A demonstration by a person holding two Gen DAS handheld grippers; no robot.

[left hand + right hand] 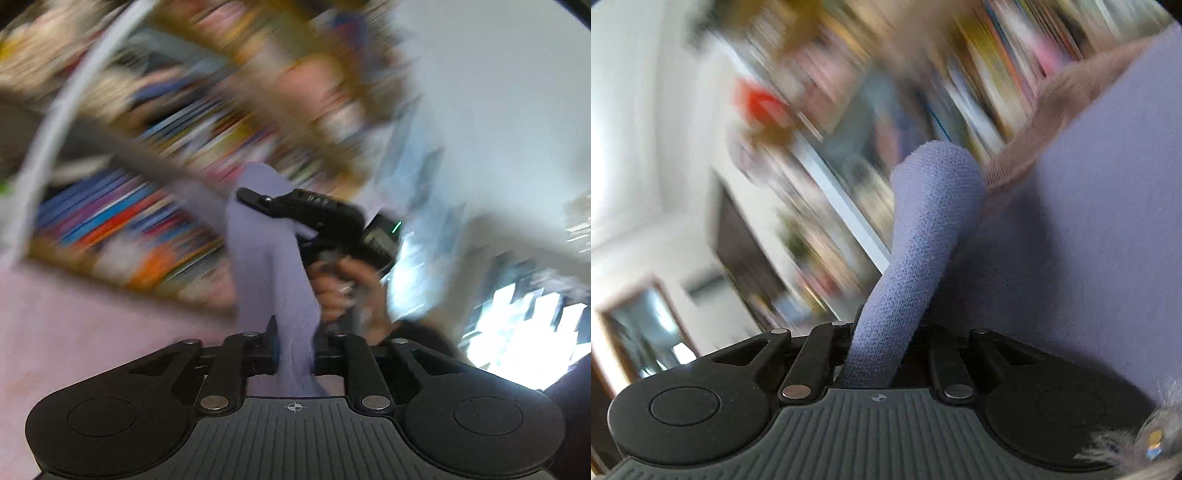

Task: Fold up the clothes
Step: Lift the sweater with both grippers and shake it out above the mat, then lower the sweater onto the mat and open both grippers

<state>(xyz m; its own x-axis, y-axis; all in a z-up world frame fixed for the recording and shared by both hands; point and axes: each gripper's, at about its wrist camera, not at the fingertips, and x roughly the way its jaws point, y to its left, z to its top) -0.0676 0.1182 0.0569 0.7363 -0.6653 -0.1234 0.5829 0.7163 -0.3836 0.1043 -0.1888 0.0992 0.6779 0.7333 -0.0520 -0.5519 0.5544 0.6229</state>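
A lavender garment hangs in the air, stretched between both grippers. My left gripper is shut on one bunched end of it. In the left wrist view the right gripper is ahead, held by a hand, and it pinches the cloth's upper part. In the right wrist view my right gripper is shut on a rolled fold of the lavender garment, and more of the cloth fills the right side. The fingertips of both grippers are hidden by the fabric.
Everything behind is motion-blurred. Bookshelves full of colourful books run behind. A pink surface lies lower left. A white wall and a bright window are to the right. A dark panel and a doorway show left.
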